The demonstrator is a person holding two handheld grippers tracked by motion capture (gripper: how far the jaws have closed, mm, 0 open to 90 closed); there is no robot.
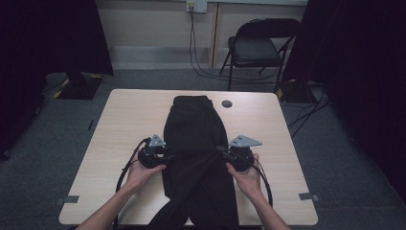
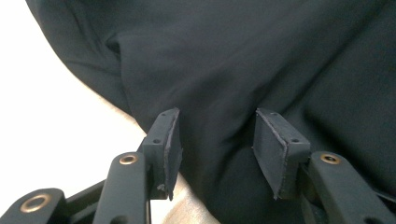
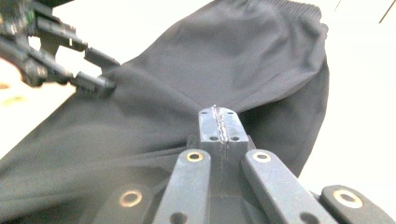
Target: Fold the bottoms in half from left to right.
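Observation:
Black trousers point(image 1: 194, 129) lie lengthwise on the light wooden table point(image 1: 129, 115), waistband at the far end and legs hanging over the near edge. My left gripper point(image 1: 165, 154) is at the garment's left edge, about halfway down. In the left gripper view it point(image 2: 217, 140) stands open, with the dark cloth point(image 2: 233, 56) lying between and beyond its pads. My right gripper point(image 1: 221, 151) is at the garment's right edge. In the right gripper view it point(image 3: 219, 122) is shut on a pinch of the cloth point(image 3: 210, 60), and creases run towards it. The left gripper point(image 3: 95, 70) shows farther off there.
A small round dark disc point(image 1: 227, 103) sits in the tabletop just right of the waistband. A black folding chair point(image 1: 258, 45) stands beyond the table, with cables on the floor near it. Grey tape marks point(image 1: 71, 199) sit at the near corners.

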